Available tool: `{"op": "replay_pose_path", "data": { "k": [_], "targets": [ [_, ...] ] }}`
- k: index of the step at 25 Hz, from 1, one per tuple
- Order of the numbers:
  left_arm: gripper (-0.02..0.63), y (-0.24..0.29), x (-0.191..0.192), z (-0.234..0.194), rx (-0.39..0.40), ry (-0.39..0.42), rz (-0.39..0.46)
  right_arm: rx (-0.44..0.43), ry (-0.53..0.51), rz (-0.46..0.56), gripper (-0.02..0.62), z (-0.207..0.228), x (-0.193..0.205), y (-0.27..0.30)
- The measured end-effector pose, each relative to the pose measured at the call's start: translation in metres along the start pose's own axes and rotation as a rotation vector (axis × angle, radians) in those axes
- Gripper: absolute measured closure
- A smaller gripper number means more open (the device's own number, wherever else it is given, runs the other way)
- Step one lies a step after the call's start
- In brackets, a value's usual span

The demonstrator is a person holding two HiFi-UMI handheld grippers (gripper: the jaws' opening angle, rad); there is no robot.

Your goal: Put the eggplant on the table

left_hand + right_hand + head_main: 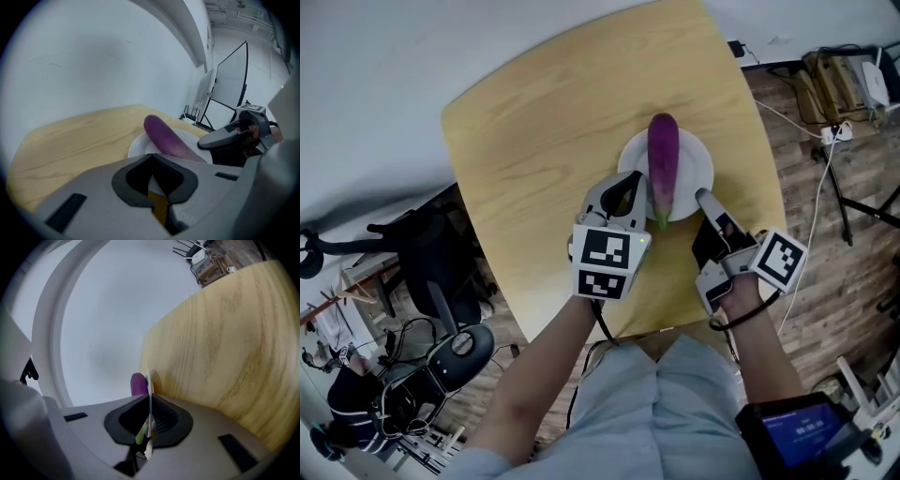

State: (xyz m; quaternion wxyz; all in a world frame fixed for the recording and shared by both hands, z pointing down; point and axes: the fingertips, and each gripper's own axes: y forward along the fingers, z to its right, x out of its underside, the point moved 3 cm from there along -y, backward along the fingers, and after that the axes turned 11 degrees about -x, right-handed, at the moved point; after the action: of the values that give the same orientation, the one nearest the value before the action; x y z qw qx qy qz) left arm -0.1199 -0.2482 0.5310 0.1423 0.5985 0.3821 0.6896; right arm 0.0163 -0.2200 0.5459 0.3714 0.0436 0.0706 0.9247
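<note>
**A:** Two grippers wear black square markers. Where's the eggplant?

**B:** On the white plate, upper middle of the frame, on the table. The left gripper tips down beside it, jaws together, empty. The right gripper has its jaws pinching the plate's rim.

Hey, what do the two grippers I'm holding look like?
Both are light grey plastic with black-lined claws. The left gripper and right gripper each carry a cube of black-and-white square markers. A black cable trails from the left one.
</note>
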Motion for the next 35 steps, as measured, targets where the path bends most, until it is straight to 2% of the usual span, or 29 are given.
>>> {"op": "replay_pose_path", "data": {
  "k": [7, 13, 19, 24, 28, 35],
  "targets": [
    [0.600, 0.001, -0.002, -0.001, 0.006, 0.001, 0.011, 0.047, -0.073, -0.075, 0.579, -0.002, -0.002, 0.003],
    [0.600, 0.000, -0.004, -0.008, -0.009, 0.006, 0.031, 0.083, -0.131, -0.142, 0.502, -0.007, -0.002, 0.008],
    [0.600, -0.005, -0.009, -0.006, -0.008, 0.007, 0.045, 0.240, -0.148, -0.219, 0.436, -0.002, 0.003, -0.001],
    [0.600, -0.015, -0.015, -0.001, -0.011, 0.012, 0.068, 0.229, -0.202, -0.284, 0.390, -0.010, 0.009, -0.001],
    [0.600, -0.024, -0.018, 0.001, -0.019, 0.009, 0.088, 0.252, -0.218, -0.300, 0.388, -0.008, 0.011, -0.010],
    [0.600, -0.046, -0.026, 0.000, -0.050, -0.022, 0.138, 0.238, -0.243, -0.304, 0.388, -0.018, 0.013, -0.021]
  ]
}}
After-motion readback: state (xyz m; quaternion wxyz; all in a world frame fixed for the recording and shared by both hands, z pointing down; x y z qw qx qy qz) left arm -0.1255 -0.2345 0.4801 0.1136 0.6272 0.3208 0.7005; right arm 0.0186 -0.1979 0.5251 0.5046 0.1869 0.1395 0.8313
